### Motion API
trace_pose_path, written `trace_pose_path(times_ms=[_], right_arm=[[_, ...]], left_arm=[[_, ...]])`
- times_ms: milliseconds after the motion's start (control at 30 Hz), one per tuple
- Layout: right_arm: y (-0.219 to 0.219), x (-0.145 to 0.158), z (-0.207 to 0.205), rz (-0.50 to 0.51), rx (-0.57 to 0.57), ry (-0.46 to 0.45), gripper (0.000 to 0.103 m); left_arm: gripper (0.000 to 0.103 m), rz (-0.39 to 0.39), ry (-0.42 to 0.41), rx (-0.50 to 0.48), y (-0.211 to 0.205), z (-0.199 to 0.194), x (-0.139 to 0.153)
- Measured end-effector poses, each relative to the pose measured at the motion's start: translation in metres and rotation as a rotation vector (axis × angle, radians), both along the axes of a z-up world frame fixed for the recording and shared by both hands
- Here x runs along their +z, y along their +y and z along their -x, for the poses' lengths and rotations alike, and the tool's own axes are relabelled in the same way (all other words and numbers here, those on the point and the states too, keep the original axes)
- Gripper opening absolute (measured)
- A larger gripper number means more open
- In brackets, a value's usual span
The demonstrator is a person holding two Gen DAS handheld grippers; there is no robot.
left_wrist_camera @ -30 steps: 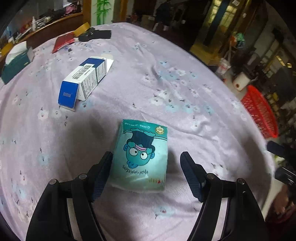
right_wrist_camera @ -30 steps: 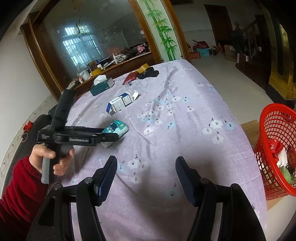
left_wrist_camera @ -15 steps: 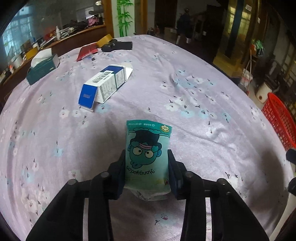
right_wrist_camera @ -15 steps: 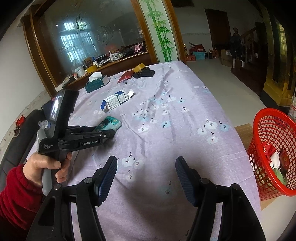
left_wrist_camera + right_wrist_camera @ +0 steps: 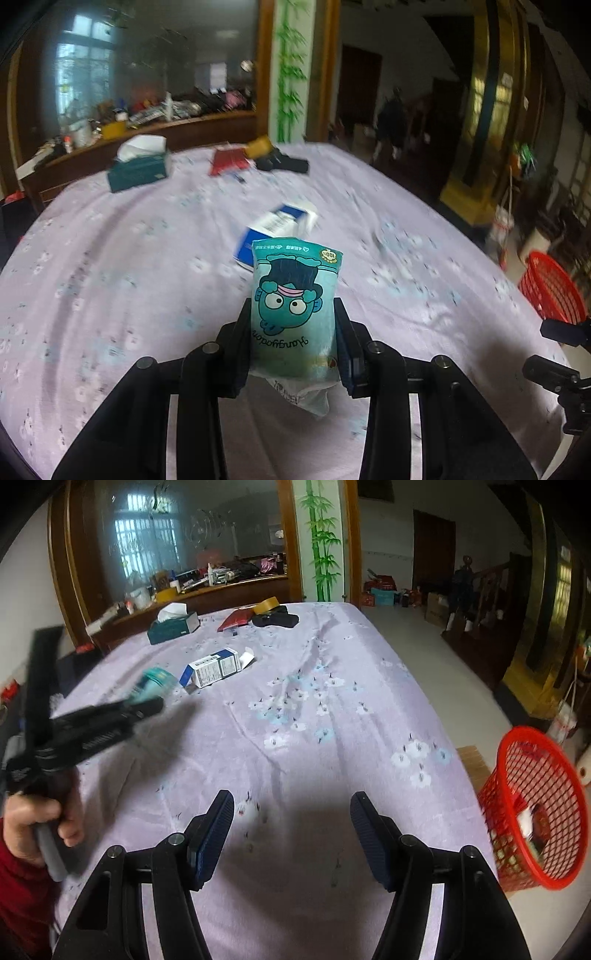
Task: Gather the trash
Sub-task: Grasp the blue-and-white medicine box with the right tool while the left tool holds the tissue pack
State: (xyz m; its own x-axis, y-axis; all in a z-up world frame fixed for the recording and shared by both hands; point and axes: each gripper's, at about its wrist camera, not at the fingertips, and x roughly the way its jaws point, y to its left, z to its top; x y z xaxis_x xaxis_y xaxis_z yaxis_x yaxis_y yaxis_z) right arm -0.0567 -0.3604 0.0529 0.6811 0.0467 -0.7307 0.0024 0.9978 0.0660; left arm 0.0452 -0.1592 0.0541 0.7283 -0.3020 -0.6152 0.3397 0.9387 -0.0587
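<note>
My left gripper [image 5: 293,314] is shut on a teal tissue pack [image 5: 295,299] with a cartoon face and holds it upright above the purple tablecloth [image 5: 110,266]. In the right wrist view the left gripper [image 5: 147,705] shows blurred at the left with the teal tissue pack [image 5: 153,681] in its tips. My right gripper [image 5: 291,823] is open and empty above the near part of the tablecloth [image 5: 332,738]. A blue and white box [image 5: 212,667] lies on the cloth; it also shows in the left wrist view [image 5: 275,229]. A red mesh basket [image 5: 535,812] with trash stands on the floor at the right.
A green tissue box [image 5: 173,626], a red packet [image 5: 236,619], a tape roll [image 5: 266,605] and a black object [image 5: 275,620] lie at the table's far end. A cluttered wooden counter [image 5: 207,587] runs behind. The basket shows at the right edge in the left wrist view [image 5: 550,291].
My left gripper closed on the teal tissue pack and lifted it off the cloth, tilting upward. The right gripper stayed open and moved little.
</note>
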Motion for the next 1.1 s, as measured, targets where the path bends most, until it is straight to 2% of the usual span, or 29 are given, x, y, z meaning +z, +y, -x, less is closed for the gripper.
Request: trace_pose_path(times_ms=[267, 467, 600, 700, 867, 967, 1100], right_arm=[[0.034, 0.012, -0.035, 0.152, 0.014, -0.001, 0.070], [0.058, 0.017, -0.076, 0.157, 0.051, 0.019, 0.070], [0.066, 0.017, -0.116, 0.028, 0.097, 0.063, 0.069], [0.068, 0.016, -0.148, -0.100, 0.106, 0.109, 0.064], [0.071, 0.006, -0.201, -0.253, 0.055, 0.162, 0.061], [0.073, -0.006, -0.233, -0.311, -0.001, 0.202, 0.061], [0.085, -0.020, -0.269, -0.314, -0.069, 0.250, 0.061]], left_arm=[[0.037, 0.058, -0.033, 0.087, 0.033, -0.007, 0.004], [0.037, 0.091, -0.019, 0.155, 0.054, -0.014, 0.001], [0.037, 0.116, 0.001, 0.192, 0.065, -0.017, -0.001], [0.037, 0.122, 0.006, 0.215, 0.071, -0.018, -0.002], [0.037, 0.119, 0.002, 0.237, 0.075, -0.020, -0.003], [0.037, 0.114, -0.001, 0.252, 0.077, -0.022, -0.003], [0.037, 0.115, -0.003, 0.269, 0.080, -0.023, -0.003]])
